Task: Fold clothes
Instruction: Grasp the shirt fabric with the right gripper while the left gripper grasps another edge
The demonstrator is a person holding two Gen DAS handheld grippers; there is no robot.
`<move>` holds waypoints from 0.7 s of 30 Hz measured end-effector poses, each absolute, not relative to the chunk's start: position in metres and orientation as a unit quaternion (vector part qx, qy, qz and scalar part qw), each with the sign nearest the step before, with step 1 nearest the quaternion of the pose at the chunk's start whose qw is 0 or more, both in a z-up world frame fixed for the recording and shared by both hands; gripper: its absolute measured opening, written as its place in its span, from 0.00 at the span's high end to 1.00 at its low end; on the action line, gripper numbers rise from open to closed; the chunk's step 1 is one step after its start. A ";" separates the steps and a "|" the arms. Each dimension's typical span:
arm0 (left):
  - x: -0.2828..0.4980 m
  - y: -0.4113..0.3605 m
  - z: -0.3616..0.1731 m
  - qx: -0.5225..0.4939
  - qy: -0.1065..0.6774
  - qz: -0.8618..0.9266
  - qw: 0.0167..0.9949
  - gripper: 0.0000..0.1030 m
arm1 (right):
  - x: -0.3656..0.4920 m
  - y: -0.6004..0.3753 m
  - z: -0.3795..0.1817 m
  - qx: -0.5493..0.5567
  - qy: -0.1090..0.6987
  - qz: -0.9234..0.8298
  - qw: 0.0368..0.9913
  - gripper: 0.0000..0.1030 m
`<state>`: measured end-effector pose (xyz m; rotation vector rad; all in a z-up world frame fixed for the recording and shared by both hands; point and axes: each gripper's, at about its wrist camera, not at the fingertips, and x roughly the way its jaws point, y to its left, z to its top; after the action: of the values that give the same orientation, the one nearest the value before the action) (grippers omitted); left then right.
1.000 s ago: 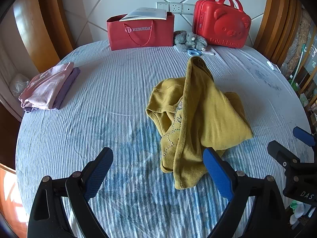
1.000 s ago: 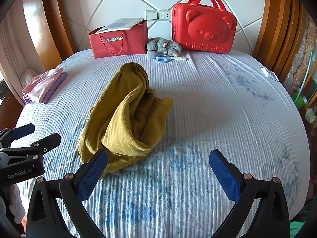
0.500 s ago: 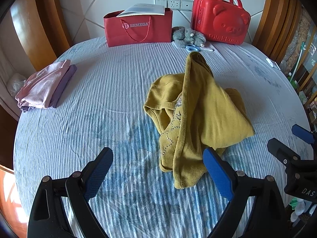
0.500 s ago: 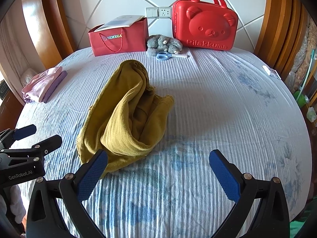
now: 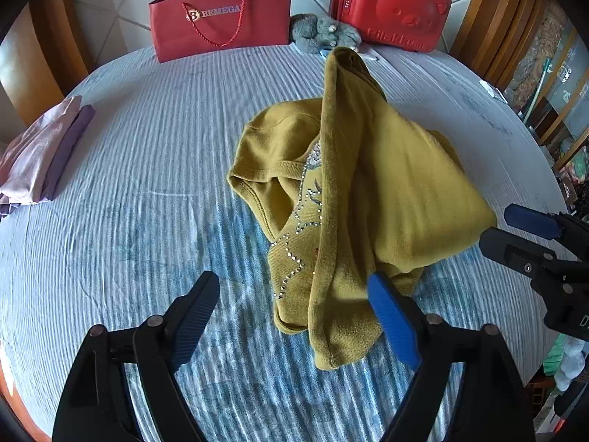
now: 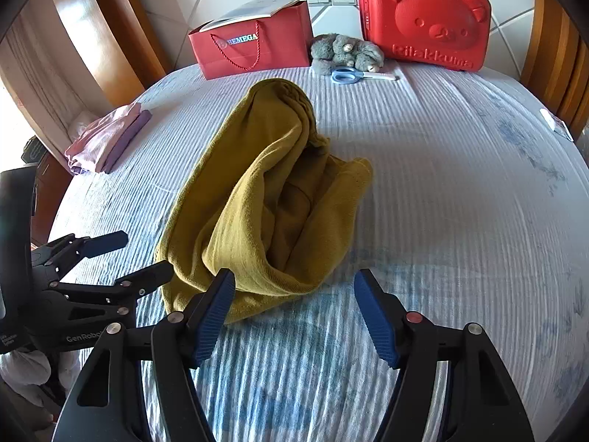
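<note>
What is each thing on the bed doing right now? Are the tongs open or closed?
Yellow top: crumpled in a heap, not folded, nothing holding it.
Pink and purple clothes: folded, stacked at the bed's edge.
Left tongs: open, empty, near the top's closest end.
Right tongs: open, empty.
Red paper bag: upright, papers poking out.
Red bear case: shut, upright.
Scissors: closed, lying flat.

L gripper (image 5: pixel 294 309) + R gripper (image 6: pixel 294 309), jaws apart

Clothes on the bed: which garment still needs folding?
The mustard-yellow top, crumpled mid-bed; the pink and purple clothes lie folded at the bed's edge.
</note>
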<state>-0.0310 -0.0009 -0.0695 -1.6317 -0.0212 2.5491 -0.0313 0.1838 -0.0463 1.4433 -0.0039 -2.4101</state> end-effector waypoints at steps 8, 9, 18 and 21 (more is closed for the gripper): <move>-0.049 0.004 -0.089 -0.575 -0.021 0.815 0.071 0.79 | -0.051 0.172 -0.072 0.541 -0.013 -0.816 0.204 0.85; -0.049 0.003 -0.087 -0.576 -0.024 0.814 0.073 0.82 | -0.050 0.171 -0.071 0.538 -0.010 -0.817 0.208 0.90; -0.041 -0.008 0.011 -0.481 -0.036 0.871 0.096 0.89 | -0.047 0.205 -0.009 0.449 -0.027 -0.876 0.174 0.94; -0.041 -0.015 0.058 -0.432 -0.005 0.899 0.063 0.91 | -0.044 0.220 0.012 0.428 -0.037 -0.889 0.155 0.93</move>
<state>-0.0409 -0.0148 0.0576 -1.3068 -0.0151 2.7180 -0.0444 0.2201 0.0115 1.2273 -0.1050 -2.5486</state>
